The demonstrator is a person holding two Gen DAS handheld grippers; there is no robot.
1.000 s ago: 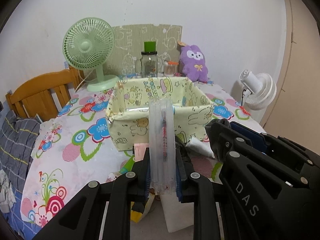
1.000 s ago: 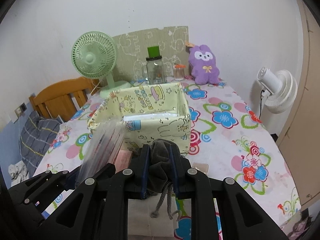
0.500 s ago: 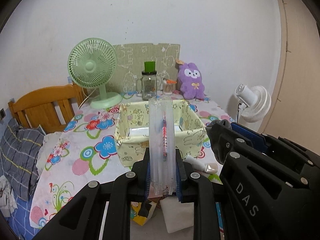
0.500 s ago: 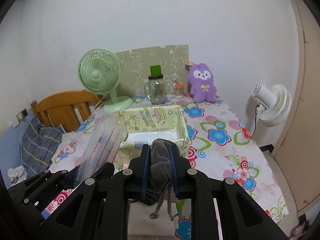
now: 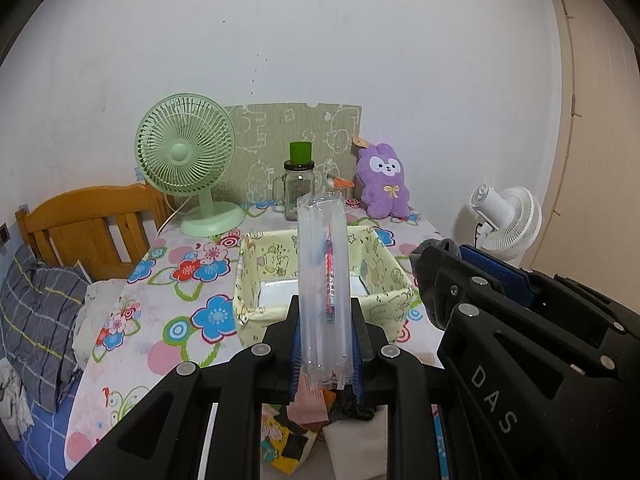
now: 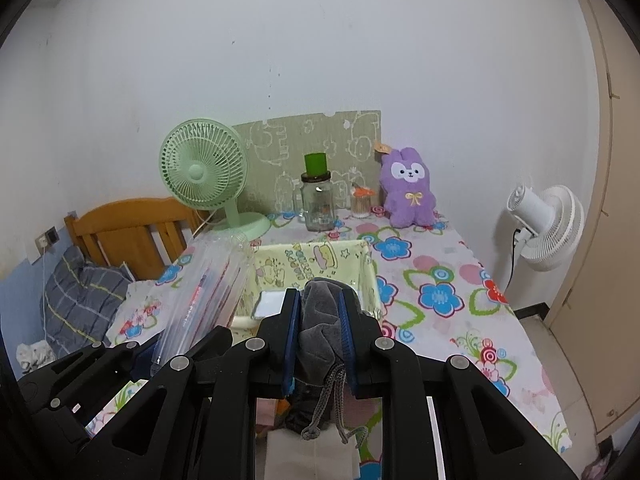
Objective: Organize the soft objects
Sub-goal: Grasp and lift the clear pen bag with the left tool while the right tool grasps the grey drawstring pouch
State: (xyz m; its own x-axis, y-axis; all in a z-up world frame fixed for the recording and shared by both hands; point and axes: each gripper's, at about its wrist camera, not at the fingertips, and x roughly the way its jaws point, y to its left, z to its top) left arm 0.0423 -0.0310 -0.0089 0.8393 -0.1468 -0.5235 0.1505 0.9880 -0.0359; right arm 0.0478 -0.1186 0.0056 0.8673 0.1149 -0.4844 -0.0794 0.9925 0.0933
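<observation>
Left tool [image 5: 327, 344]: clamped on clear packet [image 5: 323, 280], lower centre of frame.
Right tool [image 6: 320, 336]: clamped on grey pouch [image 6: 320, 320], lower centre.
Table [image 6: 448, 280]: mid-frame, floral cloth.
Bin [image 5: 384, 280]: mid-frame, behind packet.

two fans [image 6: 202, 172], one plush bunny [image 6: 408, 188], one jar [image 6: 318, 204]

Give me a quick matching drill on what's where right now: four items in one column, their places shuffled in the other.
1. clear plastic packet
2. grey drawstring pouch
3. purple plush bunny
4. yellow fabric bin

A. by the wall, at the table's far edge
B. clamped in the right gripper
C. mid-table, open top
D. clamped in the left gripper

Pairs: 1-D, 2-B, 3-A, 4-C
</observation>
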